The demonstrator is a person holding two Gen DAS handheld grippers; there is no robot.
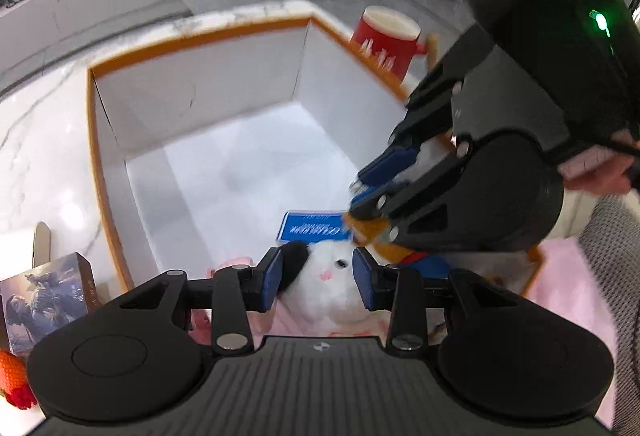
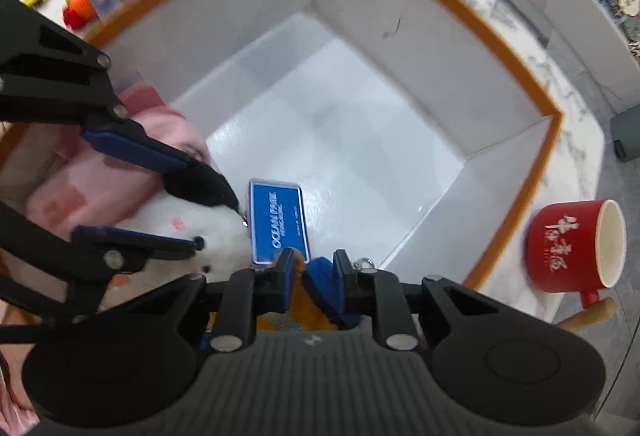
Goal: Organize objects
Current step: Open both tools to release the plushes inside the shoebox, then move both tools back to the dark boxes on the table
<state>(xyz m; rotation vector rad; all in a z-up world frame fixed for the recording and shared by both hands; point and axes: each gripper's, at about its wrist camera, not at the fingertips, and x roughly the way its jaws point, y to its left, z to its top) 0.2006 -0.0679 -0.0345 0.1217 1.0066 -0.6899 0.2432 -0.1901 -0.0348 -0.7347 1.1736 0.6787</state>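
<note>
Both my grippers point steeply down into the white box with the orange rim [image 1: 94, 139]. My left gripper [image 1: 318, 278] sits low centre in its own view, jaws about half open, straddling the head of a white plush toy [image 1: 332, 288]; whether the pads press it I can't tell. The plush's black ear [image 2: 200, 183] points toward the box middle, face up. My right gripper [image 2: 310, 276] has its jaws narrow, clamped on an orange-and-blue soft item [image 2: 316, 282] at the box's near edge; its shape is mostly hidden. A blue "OCEAN PARK" tag [image 2: 278, 220] lies flat on the box floor, long axis running from the right gripper toward the far wall. A red mug [image 2: 568, 248] stands outside the box, lower right.
</note>
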